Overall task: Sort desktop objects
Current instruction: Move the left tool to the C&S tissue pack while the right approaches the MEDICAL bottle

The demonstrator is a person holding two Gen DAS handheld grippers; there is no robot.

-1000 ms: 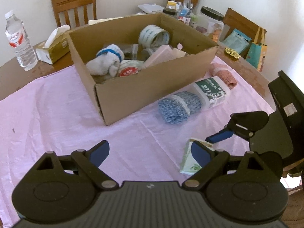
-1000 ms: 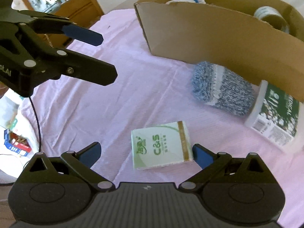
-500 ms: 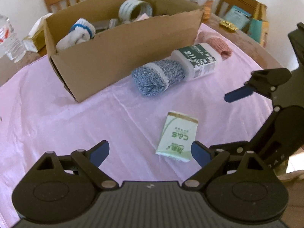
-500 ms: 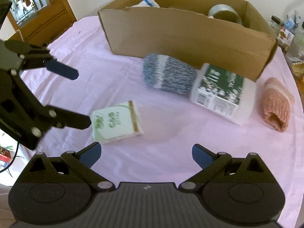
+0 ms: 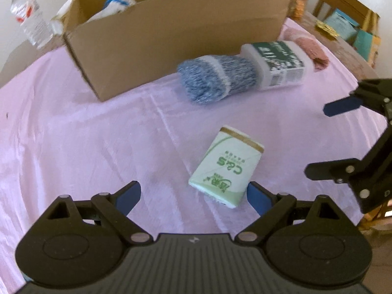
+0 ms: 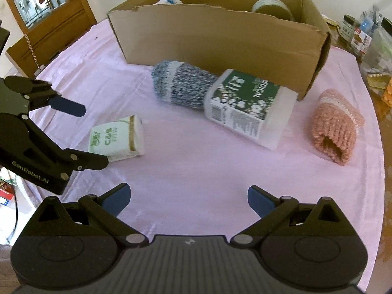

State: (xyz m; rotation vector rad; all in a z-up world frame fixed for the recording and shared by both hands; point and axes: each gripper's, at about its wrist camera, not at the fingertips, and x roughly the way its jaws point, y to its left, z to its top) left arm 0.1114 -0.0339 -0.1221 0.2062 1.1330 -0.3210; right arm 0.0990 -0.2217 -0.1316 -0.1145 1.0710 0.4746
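Observation:
A green-and-white tissue pack (image 5: 226,169) (image 6: 117,138) lies on the pink cloth. My left gripper (image 5: 193,194) (image 6: 84,136) hangs open just before it; the pack's near end sits close to the right finger, with neither pad pressing on it. My right gripper (image 6: 187,198) (image 5: 319,140) is open and empty over bare cloth, short of a white tub with a green label (image 6: 247,107) (image 5: 276,63). A blue knit roll (image 6: 180,85) (image 5: 216,80) lies against the tub, and a pink knit roll (image 6: 335,127) to its right. Behind them stands the cardboard box (image 6: 220,39) (image 5: 171,36).
The box holds a tape roll (image 6: 272,8) and a white sock with a blue band (image 5: 120,0). A water bottle (image 5: 29,17) stands far left. Jars and packets (image 6: 362,36) crowd the table's right edge, near a chair (image 5: 343,2).
My left gripper has come down and forward, so the tissue pack now lies just ahead of its fingers. My right gripper has swung right, away from the pack, and now faces the tub.

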